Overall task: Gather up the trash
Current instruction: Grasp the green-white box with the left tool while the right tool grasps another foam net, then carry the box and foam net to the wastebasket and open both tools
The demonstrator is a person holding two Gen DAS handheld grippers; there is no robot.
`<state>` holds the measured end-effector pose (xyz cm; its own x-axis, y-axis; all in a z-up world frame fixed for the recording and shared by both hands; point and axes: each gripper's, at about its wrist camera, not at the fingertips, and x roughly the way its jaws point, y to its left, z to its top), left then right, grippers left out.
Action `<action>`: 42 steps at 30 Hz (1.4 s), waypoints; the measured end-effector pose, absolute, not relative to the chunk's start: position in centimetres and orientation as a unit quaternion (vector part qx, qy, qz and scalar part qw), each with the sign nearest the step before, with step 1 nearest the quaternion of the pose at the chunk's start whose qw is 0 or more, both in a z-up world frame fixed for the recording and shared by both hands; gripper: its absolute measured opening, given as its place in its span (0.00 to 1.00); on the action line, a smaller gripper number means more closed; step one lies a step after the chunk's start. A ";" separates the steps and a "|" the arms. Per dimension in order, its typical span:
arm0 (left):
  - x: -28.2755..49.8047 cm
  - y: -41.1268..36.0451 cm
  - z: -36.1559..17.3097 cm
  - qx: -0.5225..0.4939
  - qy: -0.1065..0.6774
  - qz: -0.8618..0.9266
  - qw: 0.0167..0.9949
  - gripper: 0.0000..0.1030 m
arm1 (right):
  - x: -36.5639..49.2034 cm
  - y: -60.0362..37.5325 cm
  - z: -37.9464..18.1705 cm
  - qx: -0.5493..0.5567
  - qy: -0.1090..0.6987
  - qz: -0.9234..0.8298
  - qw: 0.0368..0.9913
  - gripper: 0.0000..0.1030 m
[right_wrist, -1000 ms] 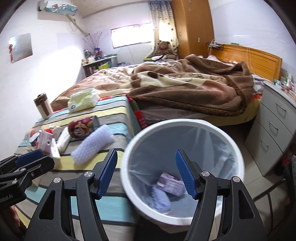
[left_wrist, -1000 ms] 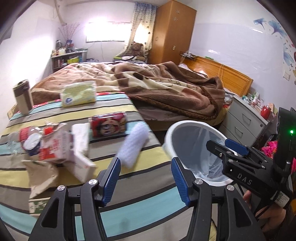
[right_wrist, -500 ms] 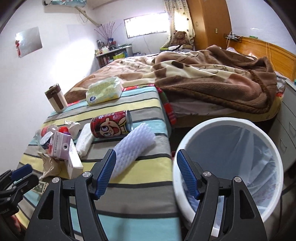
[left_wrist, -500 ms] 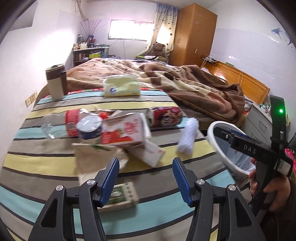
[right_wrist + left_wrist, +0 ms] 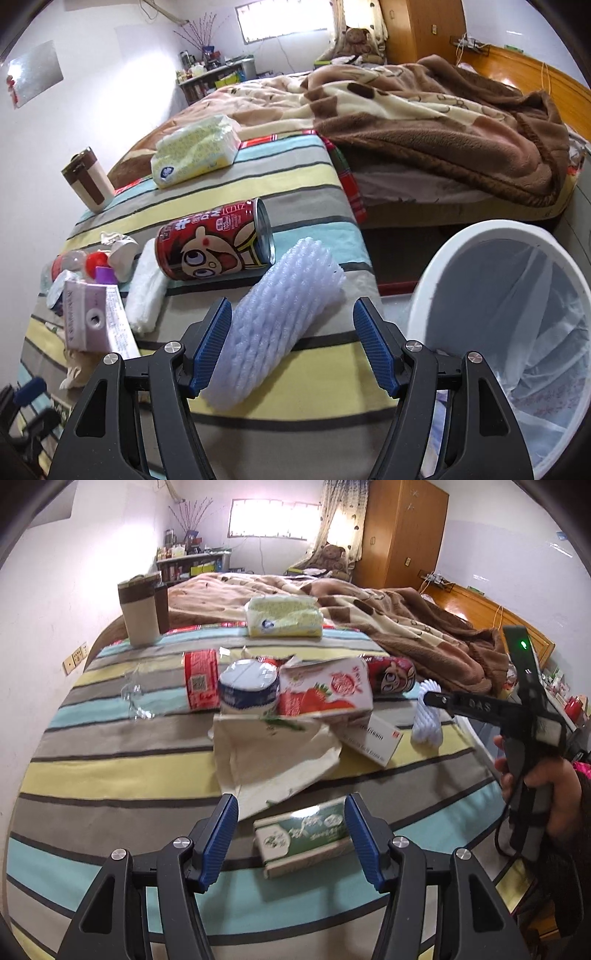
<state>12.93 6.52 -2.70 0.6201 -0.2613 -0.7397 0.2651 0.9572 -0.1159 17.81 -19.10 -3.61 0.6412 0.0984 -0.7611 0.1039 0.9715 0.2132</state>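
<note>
Trash lies on a striped bed cover (image 5: 110,775). In the left wrist view my left gripper (image 5: 291,838) is open, with a small green box (image 5: 303,836) lying between its fingers. Beyond it are a crumpled paper bag (image 5: 269,760), a strawberry carton (image 5: 325,694), a tub (image 5: 247,690) and a plastic bottle (image 5: 177,686). In the right wrist view my right gripper (image 5: 291,343) is open around a white foam net sleeve (image 5: 280,321). A red cartoon can (image 5: 214,243) lies behind it. The white lined trash bin (image 5: 498,332) stands at the right.
A yellow tissue pack (image 5: 195,151) and a brown-and-cream tumbler (image 5: 88,181) sit at the far edge of the cover. A brown blanket (image 5: 424,114) covers the bed behind. A purple carton (image 5: 92,317) and a folded white tissue pack (image 5: 147,291) lie left of the sleeve.
Both grippers swung left from over the bin to the bed cover. The left one closed in on the green box, the right one on the foam sleeve. Both stayed open.
</note>
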 end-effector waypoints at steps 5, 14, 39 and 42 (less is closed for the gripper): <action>12.6 7.3 -3.4 -0.016 0.422 -0.154 0.893 0.63 | 18.8 -18.7 -4.2 0.145 0.444 0.004 0.884 0.68; 11.7 6.0 -3.9 -0.022 0.432 -0.190 0.882 0.63 | 19.0 -17.0 -4.3 0.119 0.456 0.023 0.882 0.68; 12.1 0.3 -4.3 0.098 0.434 -0.220 0.868 0.63 | 15.7 -17.7 -3.8 0.104 0.455 0.084 0.881 0.27; 12.5 0.1 -4.9 0.085 0.444 -0.227 0.863 0.61 | 15.2 -18.0 -3.9 0.111 0.454 0.086 0.880 0.27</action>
